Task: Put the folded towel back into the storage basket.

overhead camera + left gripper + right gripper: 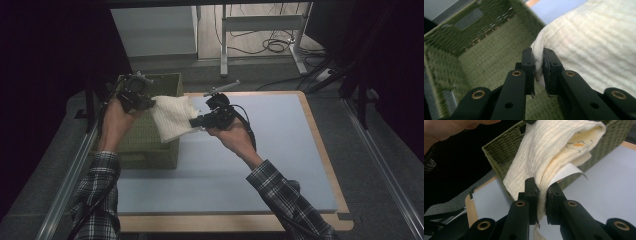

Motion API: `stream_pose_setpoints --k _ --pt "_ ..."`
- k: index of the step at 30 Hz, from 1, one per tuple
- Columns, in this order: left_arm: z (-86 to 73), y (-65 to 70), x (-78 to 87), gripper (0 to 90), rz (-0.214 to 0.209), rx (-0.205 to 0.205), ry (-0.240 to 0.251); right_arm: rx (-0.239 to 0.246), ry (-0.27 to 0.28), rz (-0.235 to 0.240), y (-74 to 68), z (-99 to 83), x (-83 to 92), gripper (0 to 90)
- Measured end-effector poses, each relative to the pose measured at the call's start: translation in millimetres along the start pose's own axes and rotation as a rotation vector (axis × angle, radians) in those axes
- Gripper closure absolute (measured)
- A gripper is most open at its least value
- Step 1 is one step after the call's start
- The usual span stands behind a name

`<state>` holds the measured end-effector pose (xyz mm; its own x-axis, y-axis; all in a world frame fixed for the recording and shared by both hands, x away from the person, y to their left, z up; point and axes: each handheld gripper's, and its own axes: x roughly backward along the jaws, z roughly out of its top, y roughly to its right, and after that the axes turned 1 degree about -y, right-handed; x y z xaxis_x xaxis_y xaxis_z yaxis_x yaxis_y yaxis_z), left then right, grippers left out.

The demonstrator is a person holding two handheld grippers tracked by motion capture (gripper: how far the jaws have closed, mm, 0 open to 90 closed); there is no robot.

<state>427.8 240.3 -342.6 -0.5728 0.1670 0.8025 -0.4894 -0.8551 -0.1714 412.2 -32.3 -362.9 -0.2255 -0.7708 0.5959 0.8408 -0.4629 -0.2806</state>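
Note:
A folded cream cloth (172,117) hangs in the air between both grippers, partly over the green woven basket (162,85). My left gripper (148,103) is shut on the cloth's left edge (539,62), above the basket's inside (486,60). On the opposite side, my right gripper (196,122) is shut on the cloth's folded edge (542,192); a white label (565,171) sticks out from the fold beside the jaws. The cloth (551,147) stretches from there toward the basket (504,147).
The basket stands at the left of a pale blue mat (250,165) on a wooden table (325,150). Dark floor, table legs (223,45) and cables (275,45) lie beyond the far edge.

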Motion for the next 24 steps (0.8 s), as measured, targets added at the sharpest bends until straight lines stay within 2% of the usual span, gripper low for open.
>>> stream_pose_setpoints --k 12,18,24 --pt "-29.5 -30.3 0.0 80.9 0.089 0.059 -0.039 -0.005 -0.015 0.009 -21.3 10.9 -56.1 81.2" --pt "-45.5 -40.9 -8.3 80.9 0.131 0.067 -0.081 -0.009 -0.038 -0.008 -31.6 11.0 -88.3 81.3" --pt "-57.6 -47.8 -22.3 80.9 0.15 0.066 -0.121 -0.039 -0.069 -0.013 -32.2 4.1 -120.4 81.0"
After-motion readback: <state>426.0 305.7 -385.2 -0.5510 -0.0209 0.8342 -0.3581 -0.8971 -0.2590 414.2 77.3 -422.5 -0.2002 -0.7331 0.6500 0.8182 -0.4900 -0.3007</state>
